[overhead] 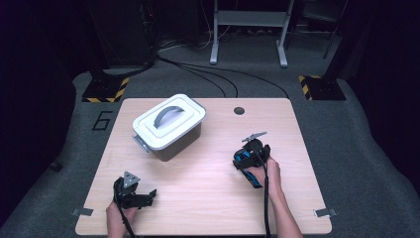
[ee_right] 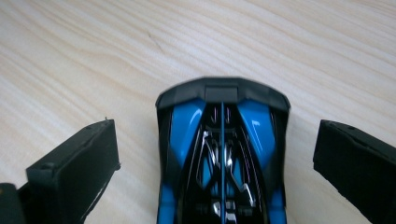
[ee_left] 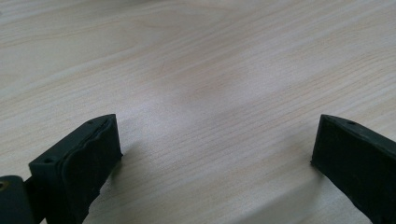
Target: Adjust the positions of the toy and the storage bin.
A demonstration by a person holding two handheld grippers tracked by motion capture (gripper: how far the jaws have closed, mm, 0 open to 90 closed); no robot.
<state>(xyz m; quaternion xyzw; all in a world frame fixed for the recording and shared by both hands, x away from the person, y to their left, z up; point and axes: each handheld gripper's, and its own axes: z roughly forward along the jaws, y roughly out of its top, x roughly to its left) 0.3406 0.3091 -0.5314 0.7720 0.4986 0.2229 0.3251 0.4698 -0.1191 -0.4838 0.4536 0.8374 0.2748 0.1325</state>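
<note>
Right gripper (ee_right: 219,154), jaws spread, straddles a blue-and-black toy car (ee_right: 223,158) on the pale wooden table (overhead: 208,193) — an off-centre squeeze could roll it away; left gripper (ee_left: 219,154) rests agape, holding nothing.

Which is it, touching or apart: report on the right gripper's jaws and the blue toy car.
Apart. The right gripper view shows bare wood on both sides between the open jaws of the right gripper and the blue toy car.
</note>
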